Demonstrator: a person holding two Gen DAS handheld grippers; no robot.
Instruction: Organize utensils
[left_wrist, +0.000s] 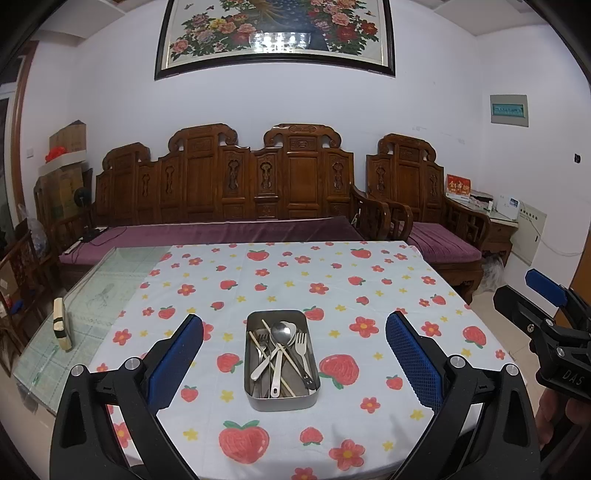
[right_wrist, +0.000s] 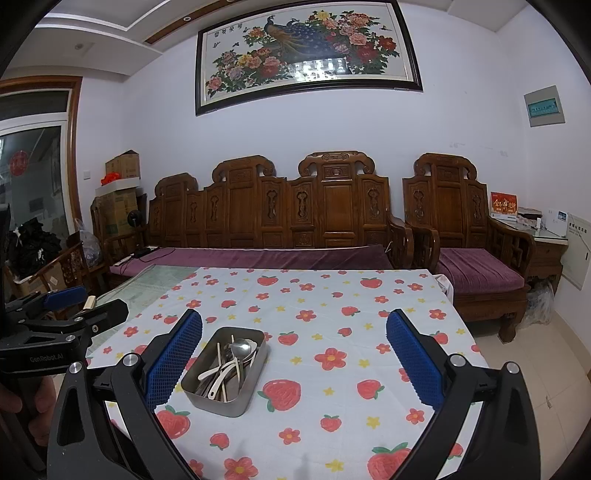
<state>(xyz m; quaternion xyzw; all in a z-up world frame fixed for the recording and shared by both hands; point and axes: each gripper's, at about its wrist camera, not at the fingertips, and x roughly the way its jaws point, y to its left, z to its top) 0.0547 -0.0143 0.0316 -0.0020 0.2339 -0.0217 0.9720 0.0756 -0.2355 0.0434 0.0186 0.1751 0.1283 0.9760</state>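
Two claws, both spread wide and empty, hang over the near edge of the table (left_wrist: 369, 280). My left claw (left_wrist: 293, 360) frames the tin (left_wrist: 291, 400) squarely; my right claw (right_wrist: 293, 360) sits further right, so the tin (right_wrist: 221, 400) lies by its left finger. All the utensils that show lie in the tin, heaped and crossing: forks (left_wrist: 302, 350), a spoon (left_wrist: 280, 332), chopsticks (left_wrist: 286, 356), pale handles (right_wrist: 218, 373). None shows on the cloth (left_wrist: 369, 280) around it. Judgement: gathered in one tin is what organizing could leave behind; a tangled heap is equally what sorting could start from. The frames fit both, so the step in hand is unsettled. Any reach into the tin would call for a narrowed claw, since the pieces overlap and the walls stand close.
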